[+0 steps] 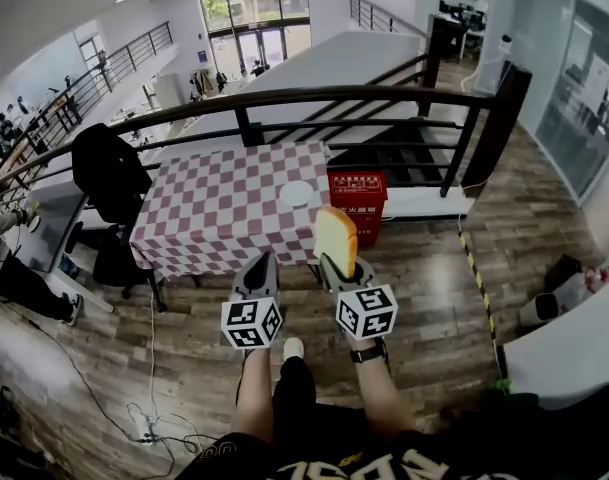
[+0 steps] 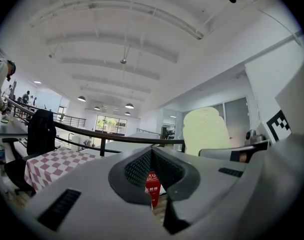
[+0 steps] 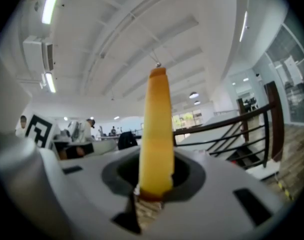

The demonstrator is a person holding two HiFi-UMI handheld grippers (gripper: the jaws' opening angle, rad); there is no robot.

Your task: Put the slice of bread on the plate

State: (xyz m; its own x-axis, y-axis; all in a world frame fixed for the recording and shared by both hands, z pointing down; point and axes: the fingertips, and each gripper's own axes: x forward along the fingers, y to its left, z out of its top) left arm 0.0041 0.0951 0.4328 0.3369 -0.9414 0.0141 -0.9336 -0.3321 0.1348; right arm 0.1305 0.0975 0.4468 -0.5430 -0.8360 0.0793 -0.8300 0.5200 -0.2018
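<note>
Clamping the slice of bread [image 3: 155,134], right gripper's [image 3: 152,194] jaws; left gripper's [image 2: 152,191] closed, empty (plate [image 1: 297,193]: head view only).

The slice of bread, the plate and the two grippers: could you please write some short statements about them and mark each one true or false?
1. The slice of bread stands upright between the jaws of the right gripper. True.
2. The bread lies on the plate. False: the white plate is bare on the checkered table, and the bread is in the gripper, apart from the table.
3. The left gripper holds a second slice. False: nothing is between its jaws.
4. A red box stands beside the table. True.
</note>
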